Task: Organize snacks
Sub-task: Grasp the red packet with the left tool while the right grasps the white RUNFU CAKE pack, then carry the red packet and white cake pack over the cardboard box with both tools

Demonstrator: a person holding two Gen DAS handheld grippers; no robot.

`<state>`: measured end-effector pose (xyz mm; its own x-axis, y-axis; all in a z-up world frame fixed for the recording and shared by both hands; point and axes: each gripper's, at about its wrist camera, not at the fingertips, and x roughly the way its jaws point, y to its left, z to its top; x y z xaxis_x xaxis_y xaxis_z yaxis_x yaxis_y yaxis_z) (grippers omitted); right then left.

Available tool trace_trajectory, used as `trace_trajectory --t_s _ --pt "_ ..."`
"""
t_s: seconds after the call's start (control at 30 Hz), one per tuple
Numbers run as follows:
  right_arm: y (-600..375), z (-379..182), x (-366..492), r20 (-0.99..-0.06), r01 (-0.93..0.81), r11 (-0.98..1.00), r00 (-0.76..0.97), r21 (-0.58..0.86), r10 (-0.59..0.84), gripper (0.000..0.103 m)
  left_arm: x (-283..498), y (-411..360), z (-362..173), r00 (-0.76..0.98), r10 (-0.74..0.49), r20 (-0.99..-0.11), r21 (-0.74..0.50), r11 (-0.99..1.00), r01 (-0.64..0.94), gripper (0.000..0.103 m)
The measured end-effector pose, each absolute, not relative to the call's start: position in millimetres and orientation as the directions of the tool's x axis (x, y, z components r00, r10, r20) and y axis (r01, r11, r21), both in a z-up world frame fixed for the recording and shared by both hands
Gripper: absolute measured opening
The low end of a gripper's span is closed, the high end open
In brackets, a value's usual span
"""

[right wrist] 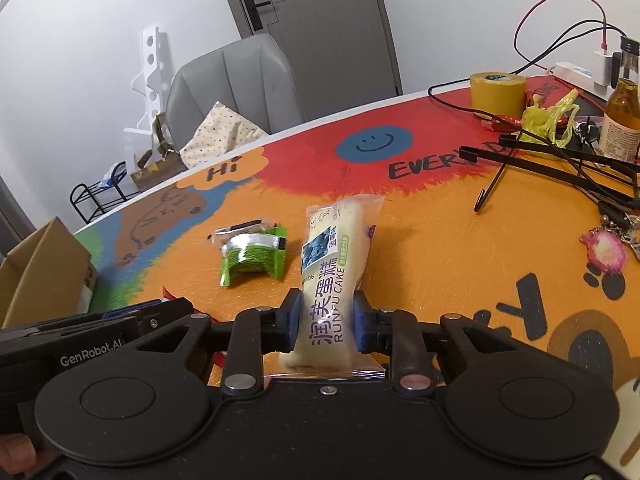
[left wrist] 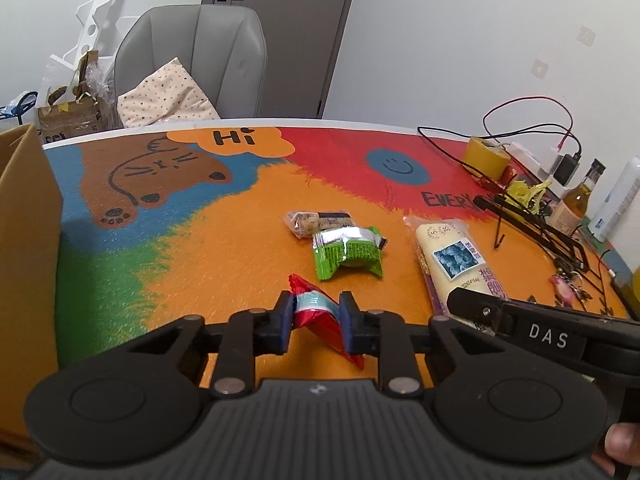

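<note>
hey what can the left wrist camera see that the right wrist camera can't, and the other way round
Only the left wrist view shows the left gripper closed on the red foil snack packet, plus the clear-wrapped brown snack roll behind the green one.

Only the right wrist view shows the right gripper clamped on the long white cake bar in clear wrap, and the black wire rack on the floor.

Both show the green foil snack packet, the yellow tape roll, the grey chair and the brown cardboard box.

A lived-in home room: beyond the tool, a cartoon-printed table (left wrist: 240, 216), a grey chair (left wrist: 192, 60) with a cushion (left wrist: 164, 96), a closed door (right wrist: 320, 20)
</note>
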<state>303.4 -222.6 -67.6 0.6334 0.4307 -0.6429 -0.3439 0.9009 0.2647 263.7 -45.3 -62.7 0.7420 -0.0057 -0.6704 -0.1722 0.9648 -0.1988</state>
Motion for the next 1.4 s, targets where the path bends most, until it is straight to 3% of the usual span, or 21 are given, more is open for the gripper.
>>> trace_trajectory --t_s 0.43,0.67,1.4 --pt "-221 -60 284 -0.62 -0.35 0.891 0.641 0.289 0.453 0.024 238 -38 -57 0.754 -0.025 -0.657 -0.224 0.961 -0.164 0.017" --pt "-211 -42 275 -0.578 -0.389 0.87 0.651 0.303 0.492 0.024 229 -31 -37 0.784 -0.033 -0.62 -0.242 0.959 -0.151 0.006" --pt "-147 -2 243 -0.501 -0.537 0.778 0.6 0.325 0.624 0.024 171 31 25 0.857 0.103 -0.505 -0.228 0.942 -0.248 0.005"
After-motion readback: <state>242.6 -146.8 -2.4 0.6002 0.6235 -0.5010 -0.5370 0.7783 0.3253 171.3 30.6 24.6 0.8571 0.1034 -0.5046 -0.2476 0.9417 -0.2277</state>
